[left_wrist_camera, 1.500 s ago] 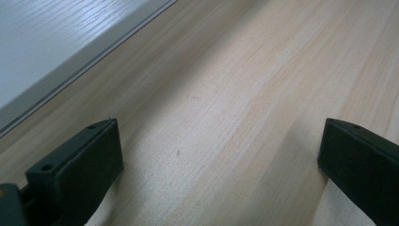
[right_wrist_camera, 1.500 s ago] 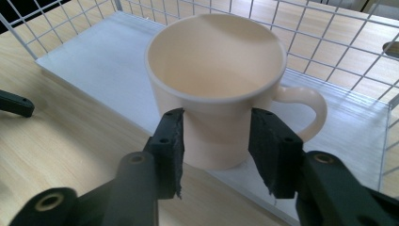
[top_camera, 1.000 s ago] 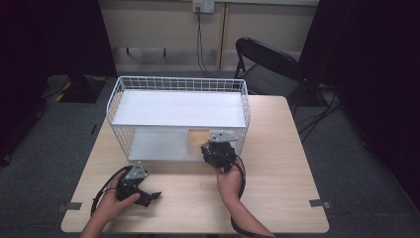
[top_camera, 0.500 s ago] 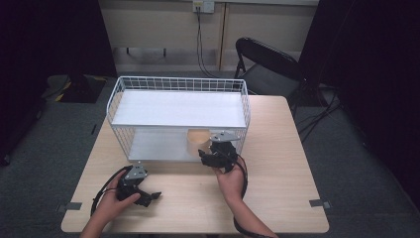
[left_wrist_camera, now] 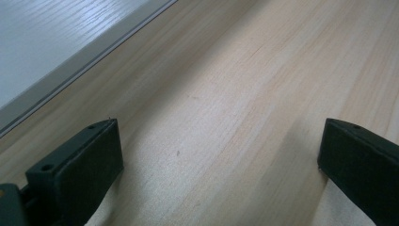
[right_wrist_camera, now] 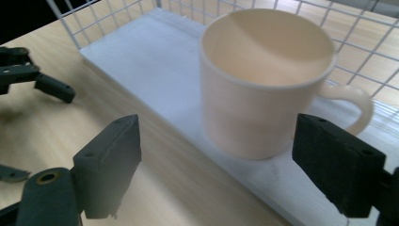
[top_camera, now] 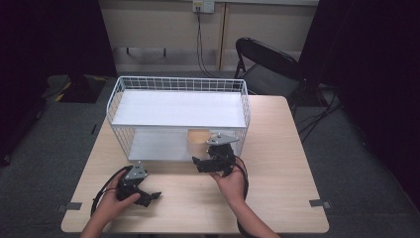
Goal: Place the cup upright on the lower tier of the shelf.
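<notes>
wooden table (top_camera: 277,148) w/ wire rack (top_camera: 178,84); cream mug (right_wrist_camera: 263,80) sitting on lower shelf, prob rigid, smooth, breakable, handle at 3 o'clock. right gripper (right_wrist_camera: 230,165) has just been opening, standing wide, mug free; left gripper (left_wrist_camera: 216,160) wide, idling.

Cream mug (right_wrist_camera: 263,84), plain, a shade paler along the rim. White wire rack (top_camera: 178,84) in a square grid, with flat white shelves. Light wood tabletop (top_camera: 277,198) with fine, pale grain running lengthwise. Black right gripper (right_wrist_camera: 216,165), matte, topped by a grey plate in the high view. Black left gripper (left_wrist_camera: 219,174) likewise, grey plate and black cable. Black folding chair (top_camera: 267,62) behind. Grey carpet (top_camera: 361,163), beige wall panels.
</notes>
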Available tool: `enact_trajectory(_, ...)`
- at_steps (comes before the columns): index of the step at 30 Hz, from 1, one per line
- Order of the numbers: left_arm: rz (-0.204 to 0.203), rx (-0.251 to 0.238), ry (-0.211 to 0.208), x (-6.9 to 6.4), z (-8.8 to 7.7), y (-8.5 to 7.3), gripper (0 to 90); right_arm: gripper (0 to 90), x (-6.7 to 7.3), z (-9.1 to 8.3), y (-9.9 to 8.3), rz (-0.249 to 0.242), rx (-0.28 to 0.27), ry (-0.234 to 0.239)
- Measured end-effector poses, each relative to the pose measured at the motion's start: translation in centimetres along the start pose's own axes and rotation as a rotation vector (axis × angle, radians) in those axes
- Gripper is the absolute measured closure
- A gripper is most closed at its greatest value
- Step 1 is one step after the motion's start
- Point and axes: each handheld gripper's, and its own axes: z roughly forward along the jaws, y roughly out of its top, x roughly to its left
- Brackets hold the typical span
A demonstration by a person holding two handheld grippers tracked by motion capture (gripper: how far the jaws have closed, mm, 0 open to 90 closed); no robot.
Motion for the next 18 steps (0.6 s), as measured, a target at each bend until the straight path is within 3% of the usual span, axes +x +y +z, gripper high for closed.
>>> enact_trajectory(7, 0.0, 0.003, -0.001, 0.0, 0.0, 0.0, 0.0, 15.3, 0.4, -0.4, -0.4, -0.021, 0.011, 0.034)
enact_trajectory(18, 0.0, 0.003, -0.001, 0.0, 0.0, 0.0, 0.0, 15.2, -0.4, -1.6, -1.7, -0.011, 0.029, 0.084)
